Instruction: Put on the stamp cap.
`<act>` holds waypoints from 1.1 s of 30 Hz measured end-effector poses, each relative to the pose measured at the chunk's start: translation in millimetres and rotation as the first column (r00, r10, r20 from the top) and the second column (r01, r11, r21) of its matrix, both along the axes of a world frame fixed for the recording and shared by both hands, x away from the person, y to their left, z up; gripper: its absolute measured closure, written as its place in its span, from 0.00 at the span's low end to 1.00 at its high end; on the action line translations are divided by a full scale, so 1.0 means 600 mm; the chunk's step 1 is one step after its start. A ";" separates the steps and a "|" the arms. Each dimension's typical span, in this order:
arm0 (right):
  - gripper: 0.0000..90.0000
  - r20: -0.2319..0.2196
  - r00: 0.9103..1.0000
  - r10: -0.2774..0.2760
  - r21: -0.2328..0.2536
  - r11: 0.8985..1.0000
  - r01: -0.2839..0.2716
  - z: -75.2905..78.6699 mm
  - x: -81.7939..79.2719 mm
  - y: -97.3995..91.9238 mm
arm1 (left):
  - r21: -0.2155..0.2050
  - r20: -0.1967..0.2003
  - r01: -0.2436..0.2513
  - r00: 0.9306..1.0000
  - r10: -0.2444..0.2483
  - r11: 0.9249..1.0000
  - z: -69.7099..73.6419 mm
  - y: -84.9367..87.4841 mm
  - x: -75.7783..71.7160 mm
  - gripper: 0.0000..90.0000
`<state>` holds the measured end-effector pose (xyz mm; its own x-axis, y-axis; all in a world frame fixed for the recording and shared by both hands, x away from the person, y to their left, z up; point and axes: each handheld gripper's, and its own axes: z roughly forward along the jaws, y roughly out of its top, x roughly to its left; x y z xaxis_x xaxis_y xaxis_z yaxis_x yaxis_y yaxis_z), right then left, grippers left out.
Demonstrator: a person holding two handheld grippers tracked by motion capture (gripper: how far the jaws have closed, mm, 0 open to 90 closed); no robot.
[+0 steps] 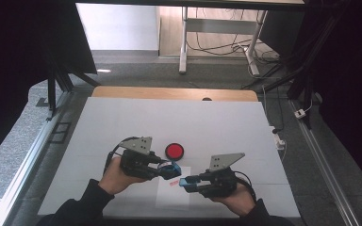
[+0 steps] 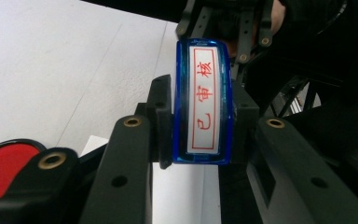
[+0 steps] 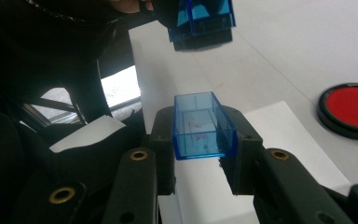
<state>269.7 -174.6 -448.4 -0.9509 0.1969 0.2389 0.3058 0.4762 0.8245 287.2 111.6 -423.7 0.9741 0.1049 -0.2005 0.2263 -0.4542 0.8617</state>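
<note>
My left gripper [image 1: 168,170] is clamping the blue stamp [image 2: 204,100] — my right gripper [image 1: 185,182] is pinching its clear blue cap [image 3: 200,126], just apart, over the white paper [image 1: 174,193].

White-topped table [image 1: 122,122] fills the middle of the frame, its wooden far edge [image 1: 169,92] showing along the top. Grey speckled carpet floor [image 1: 14,150] on both sides. Metal rails [image 1: 26,165] run diagonally at lower left and at lower right [image 1: 327,169]. Upper centre: a second desk's white legs [image 1: 184,42] on pale wood flooring, loose black cables [image 1: 217,47] tangled beneath. Dark curtains or panels [image 1: 9,56] take upper left and upper right [image 1: 353,70]. White power strip [image 1: 279,141] at the table's right edge. Bright light patch [image 1: 103,70] on the floor, upper left.
</note>
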 end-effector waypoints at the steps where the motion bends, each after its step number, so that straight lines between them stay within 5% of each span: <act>1: 0.76 -0.004 1.000 0.010 0.007 1.000 -0.010 -0.001 0.001 0.005 | -0.001 0.004 0.006 1.000 -0.006 1.000 0.001 0.000 -0.001 0.76; 16: 0.76 -0.022 0.994 0.103 0.035 0.994 -0.102 -0.002 0.011 0.051 | 0.023 0.068 0.093 0.993 -0.094 0.995 0.003 -0.011 -0.011 0.77; 27: 0.76 -0.025 0.994 0.111 0.042 0.993 -0.110 0.000 0.010 0.053 | 0.029 0.064 0.123 0.990 -0.125 0.992 0.003 -0.011 -0.012 0.77; 33: 0.76 -0.021 0.993 0.113 0.024 0.993 -0.112 -0.001 0.008 0.055 | 0.072 0.075 0.129 0.988 -0.134 0.989 0.005 -0.015 -0.015 0.77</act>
<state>274.5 -141.8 -449.2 -0.9609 0.0834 0.2640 0.2702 0.4898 0.8289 278.4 102.6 -420.9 0.9928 -0.0146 -0.1190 0.0930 -0.5325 0.8413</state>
